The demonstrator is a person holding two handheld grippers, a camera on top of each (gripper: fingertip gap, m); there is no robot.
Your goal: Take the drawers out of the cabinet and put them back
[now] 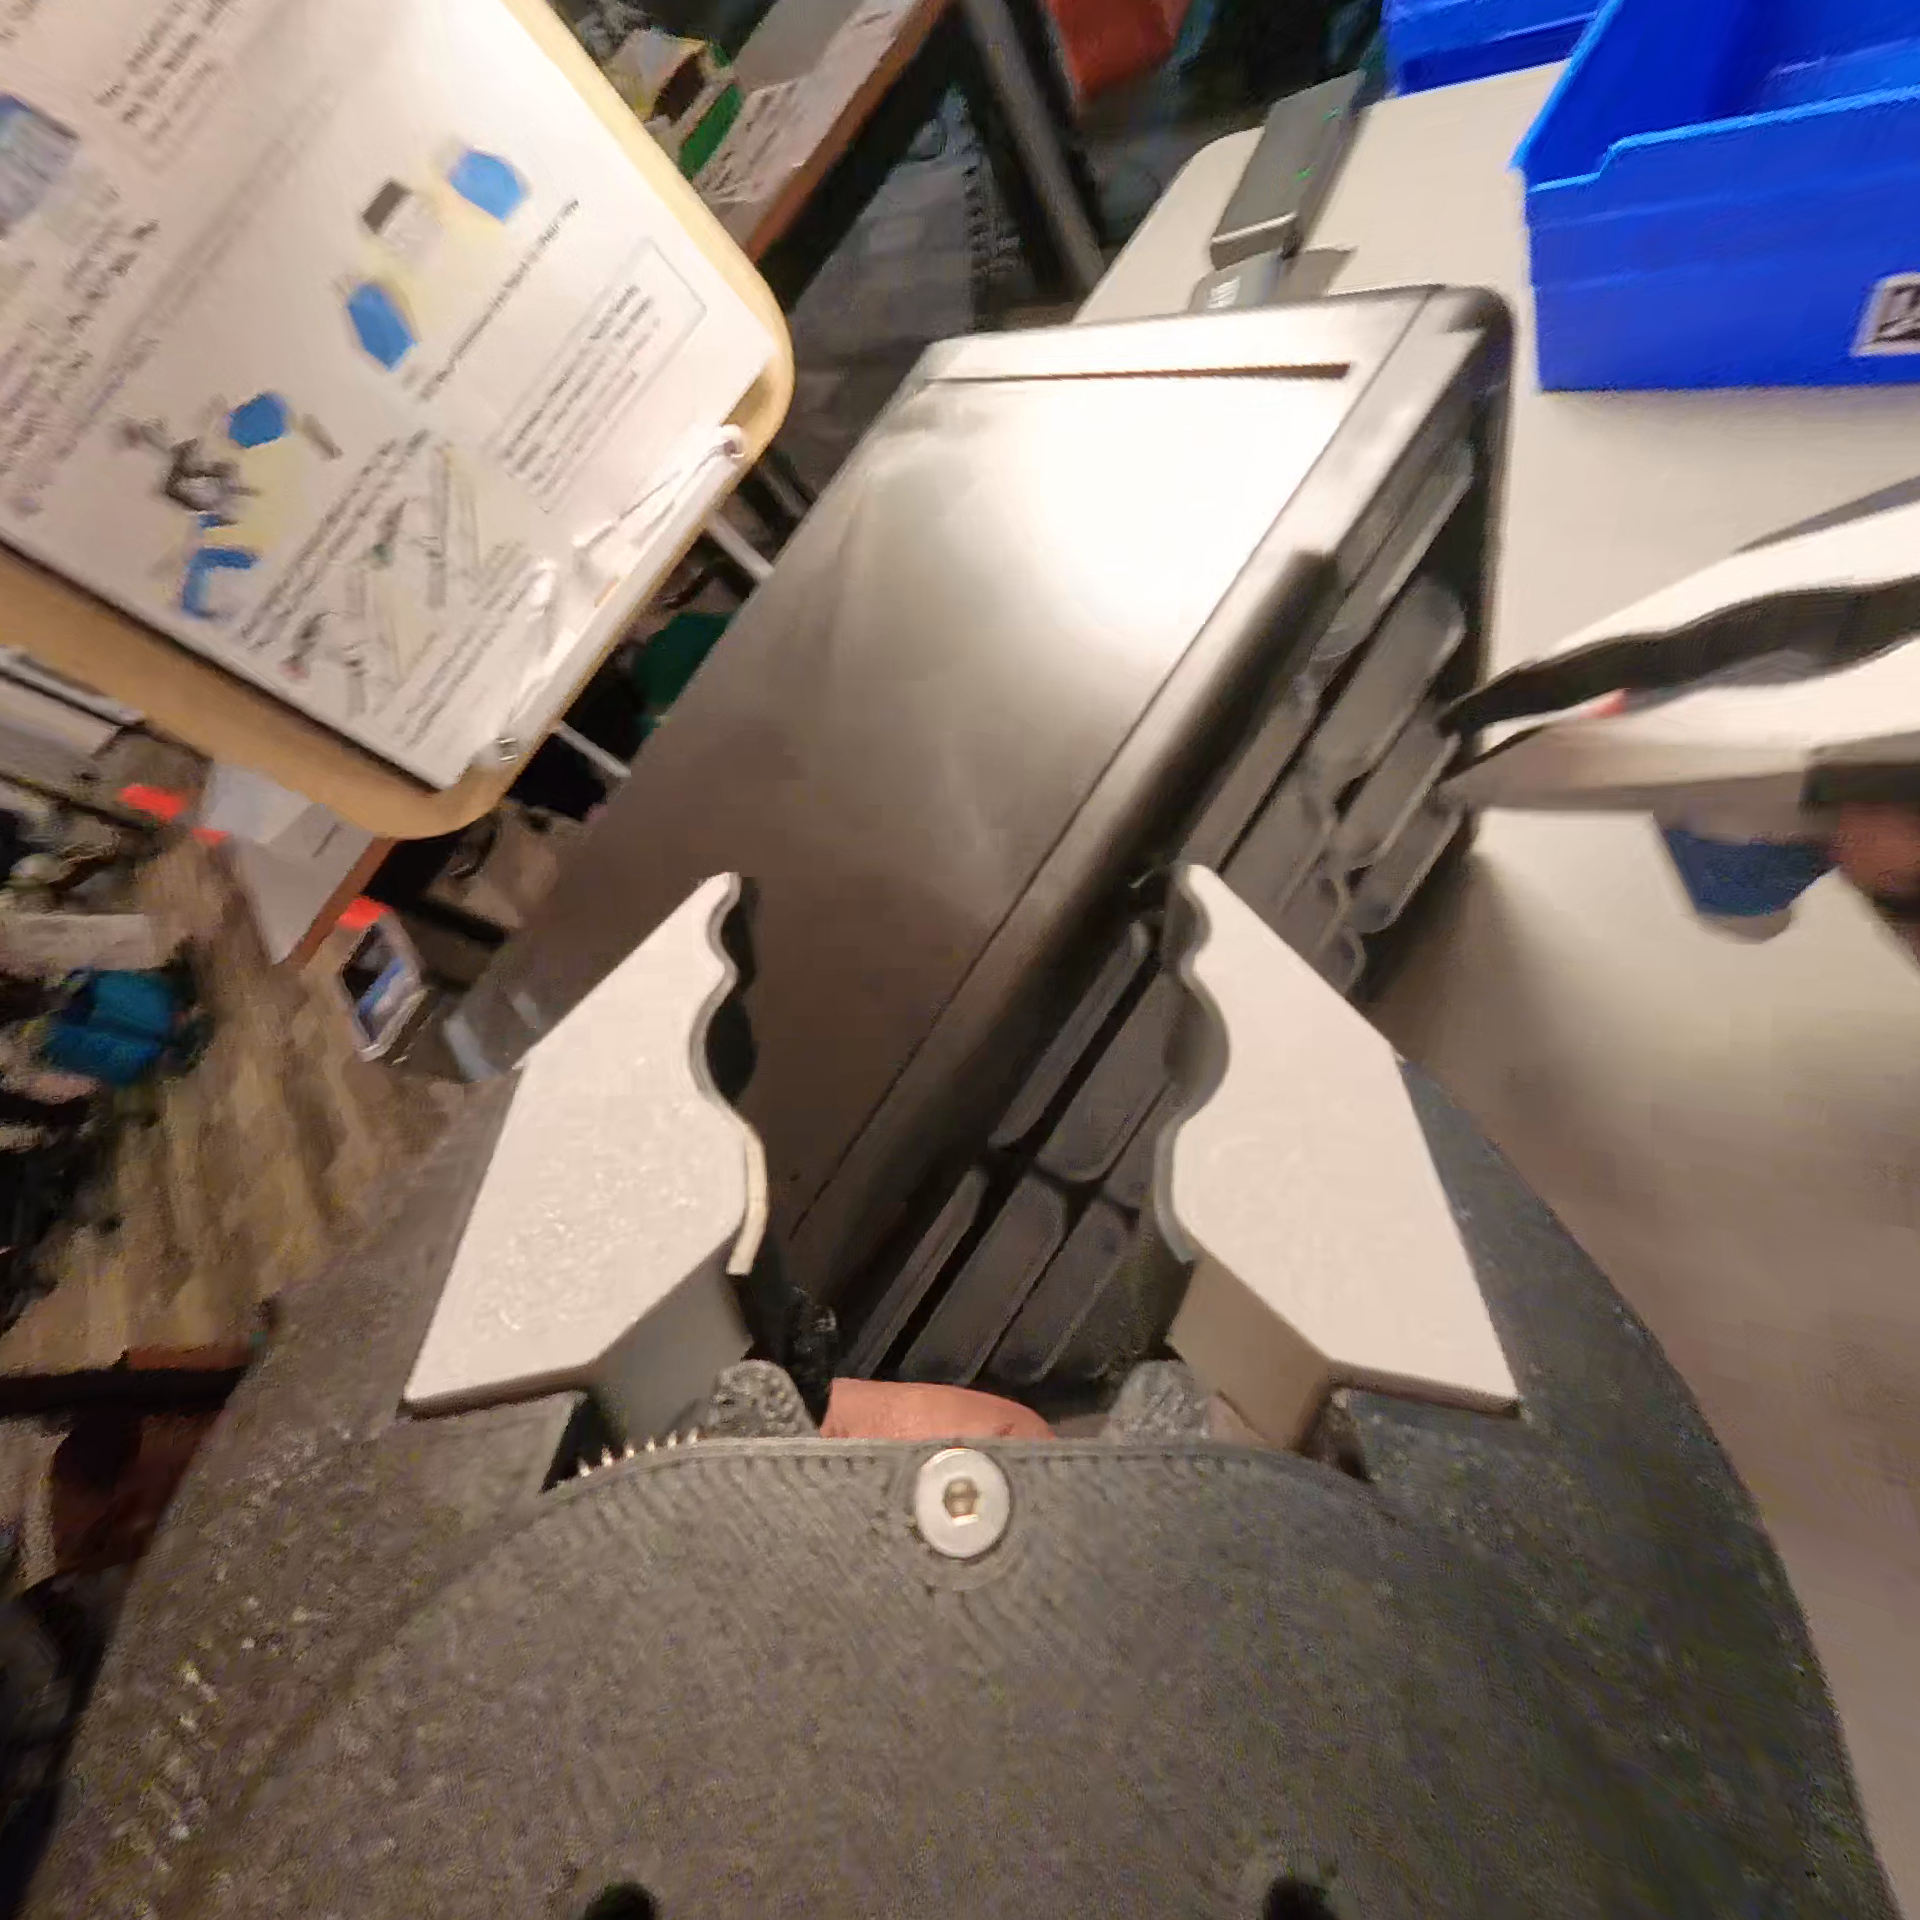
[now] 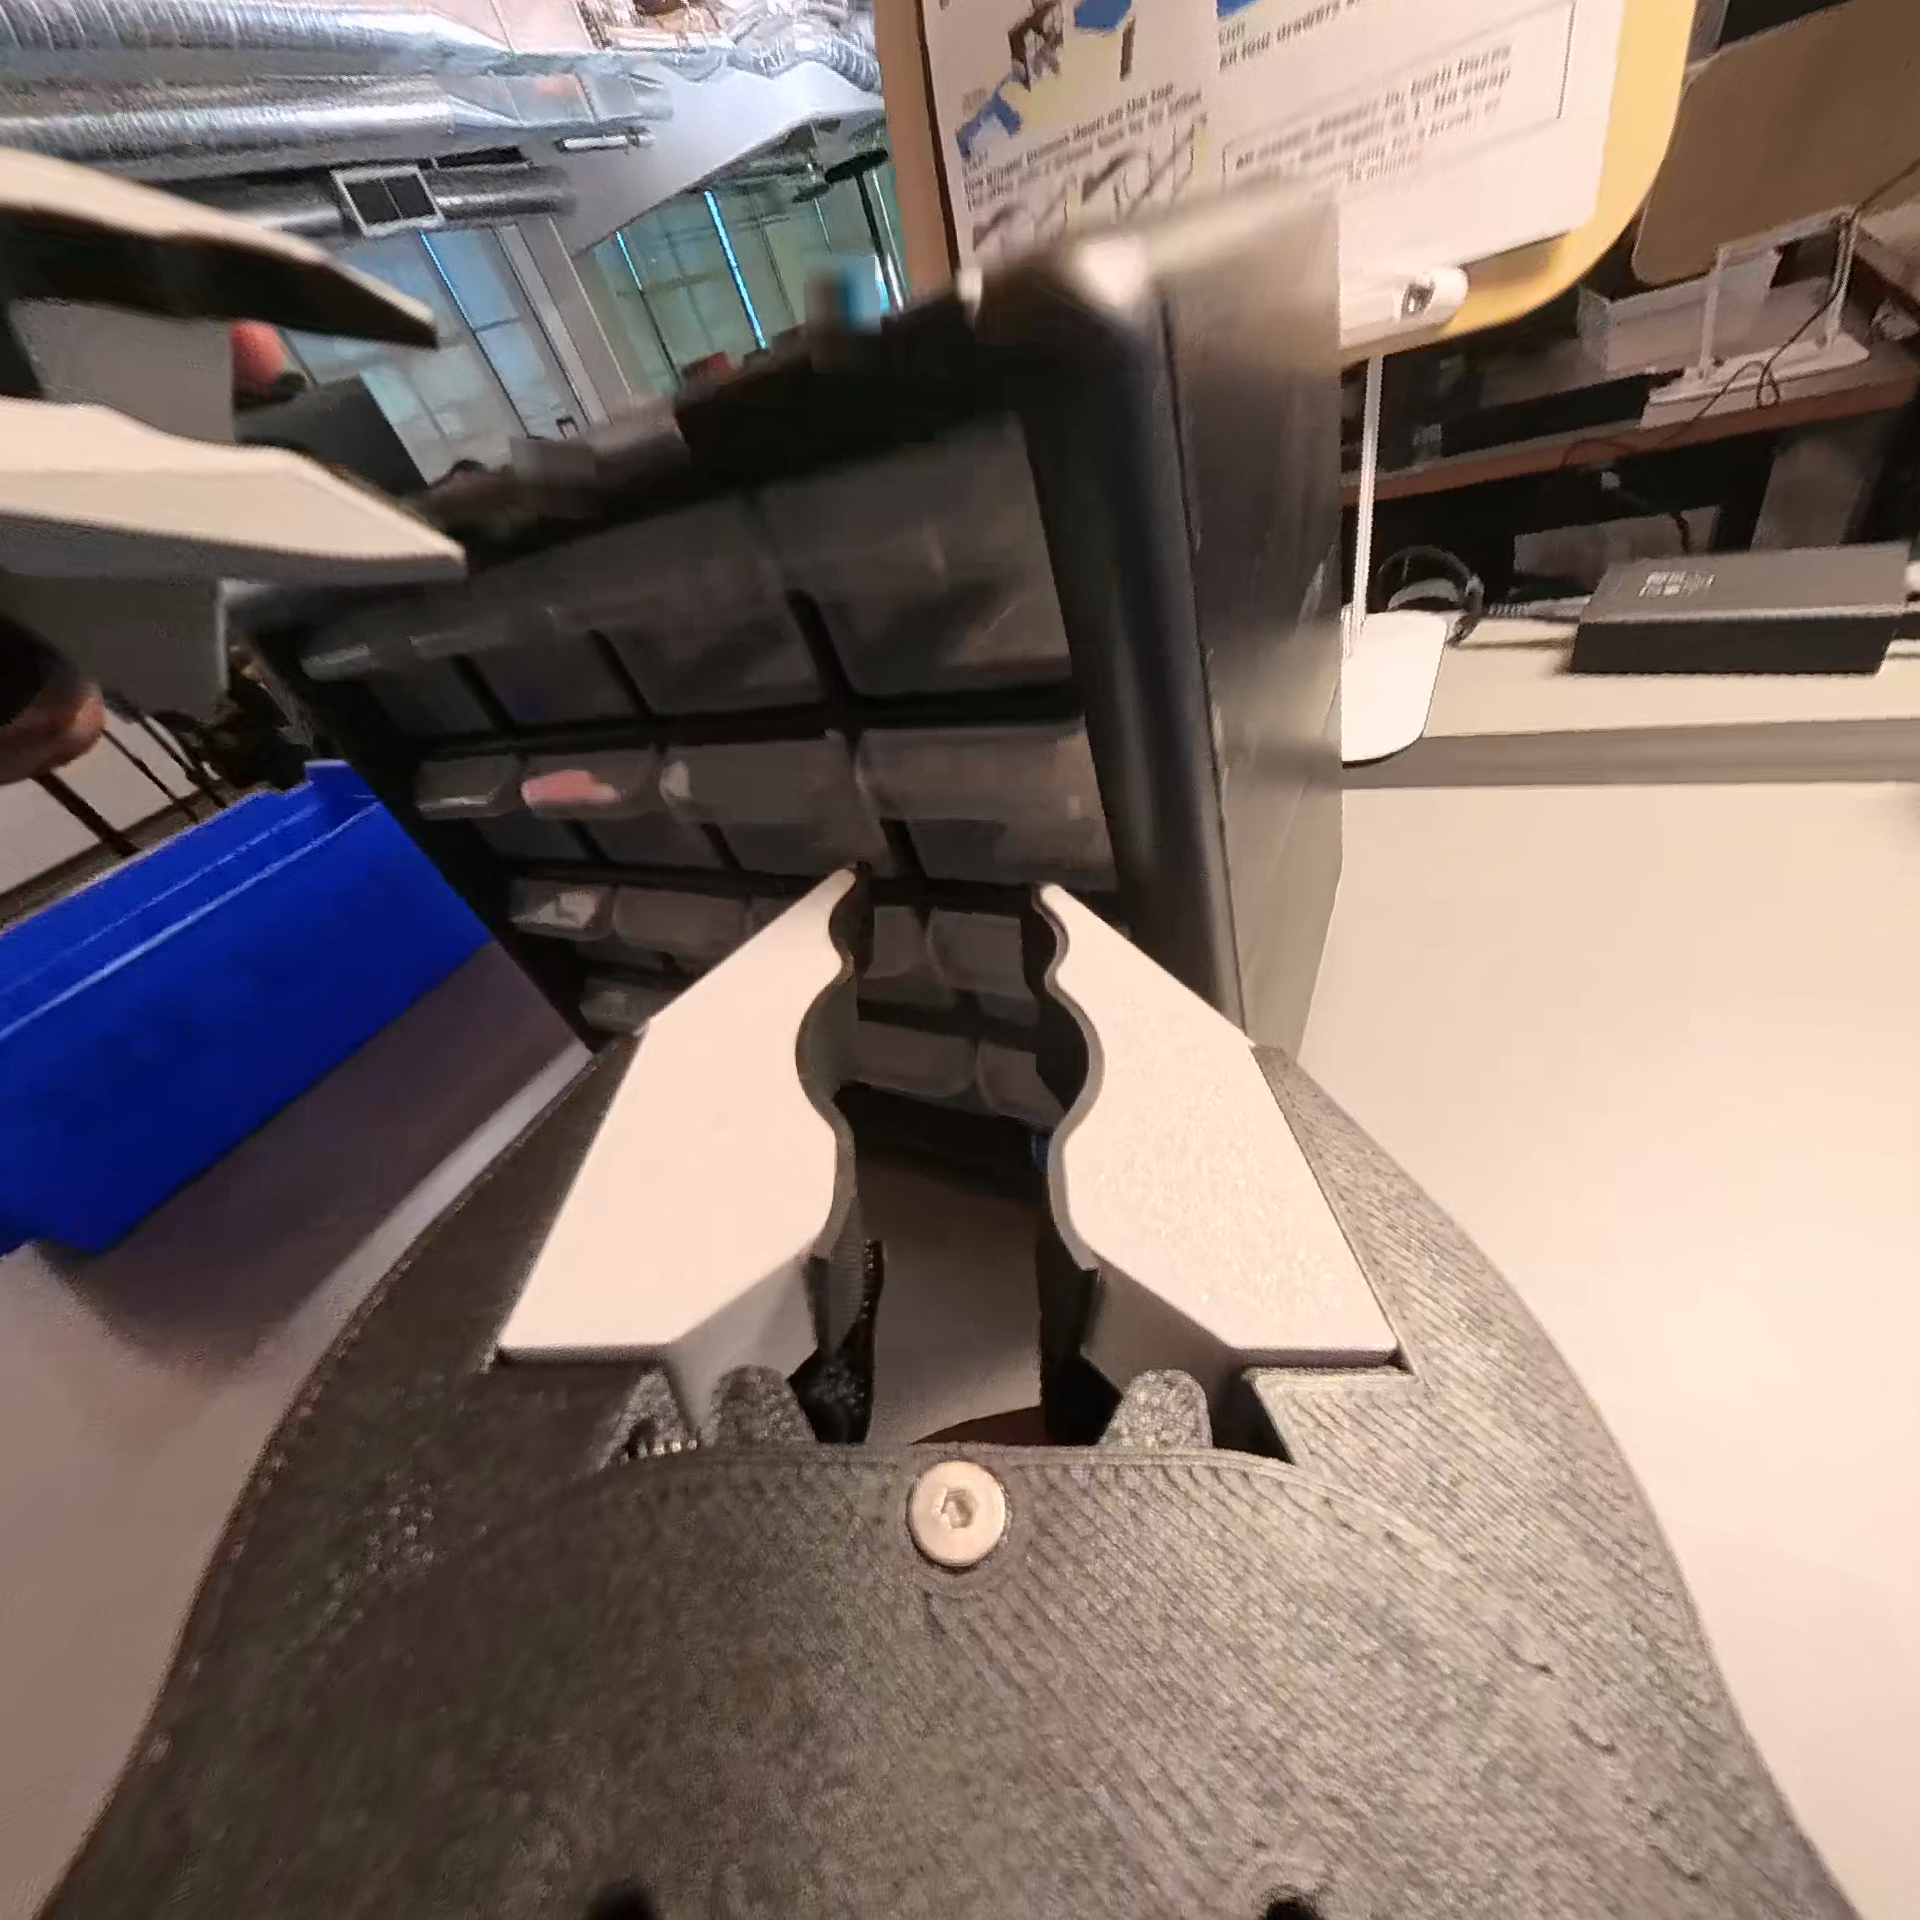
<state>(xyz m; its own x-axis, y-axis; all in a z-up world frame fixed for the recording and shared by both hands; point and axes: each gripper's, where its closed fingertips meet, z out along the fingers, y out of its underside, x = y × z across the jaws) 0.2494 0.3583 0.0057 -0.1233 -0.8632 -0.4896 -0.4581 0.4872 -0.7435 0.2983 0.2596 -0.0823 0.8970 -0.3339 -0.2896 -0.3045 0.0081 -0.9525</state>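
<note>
Both grey scalloped tools, left tool [image 1: 961, 894] and right tool [image 2: 945, 894], gape unladen by glossy black cabinet [image 1: 1039, 644]

blue bin [image 1: 1714, 197] on table [image 1: 1662, 1091] | printed sheet on board [image 1: 343, 343] | dark box [image 2: 1745, 613]

Each claw [image 1: 961, 883] [image 2: 945, 883] has two pale grey wedge fingers [image 1: 623, 1143] with wavy inner edges, a textured black body, one silver screw [image 1: 958, 1501].
</note>
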